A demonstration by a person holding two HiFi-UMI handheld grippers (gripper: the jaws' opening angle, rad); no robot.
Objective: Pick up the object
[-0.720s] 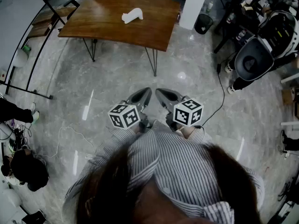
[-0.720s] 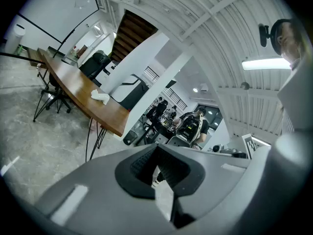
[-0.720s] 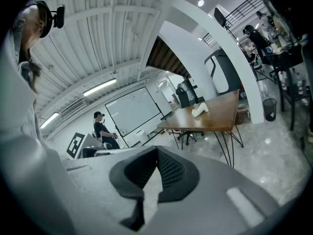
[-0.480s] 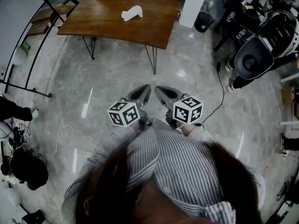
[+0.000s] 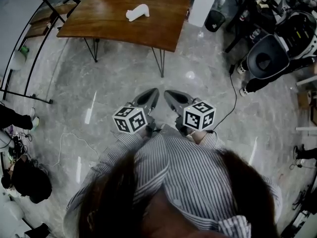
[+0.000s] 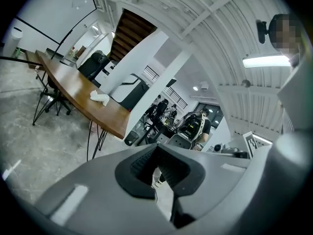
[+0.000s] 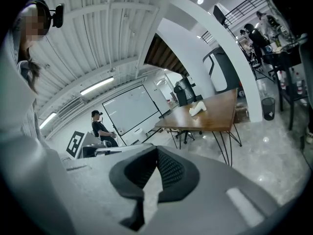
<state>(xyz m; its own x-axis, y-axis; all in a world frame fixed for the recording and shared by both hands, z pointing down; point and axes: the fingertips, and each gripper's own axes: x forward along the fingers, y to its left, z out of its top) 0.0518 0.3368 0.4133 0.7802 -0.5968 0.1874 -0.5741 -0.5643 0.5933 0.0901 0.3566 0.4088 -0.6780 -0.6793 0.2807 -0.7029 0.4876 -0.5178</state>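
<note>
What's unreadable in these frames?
- White object on the table: too small in all three views to identify.
- Floor under the person: head view, hidden by hair and striped shirt.
- Floor close ahead: both gripper views, blocked by the left gripper and right gripper themselves.

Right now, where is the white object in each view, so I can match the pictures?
Head view: the white object lies at the top, left of centre, on the table.
Left gripper view: the object is left of centre, just above mid height, on the table.
Right gripper view: the object is right of centre, at mid height, on the table.
Shared landmark: the wooden table with thin dark legs.
</note>
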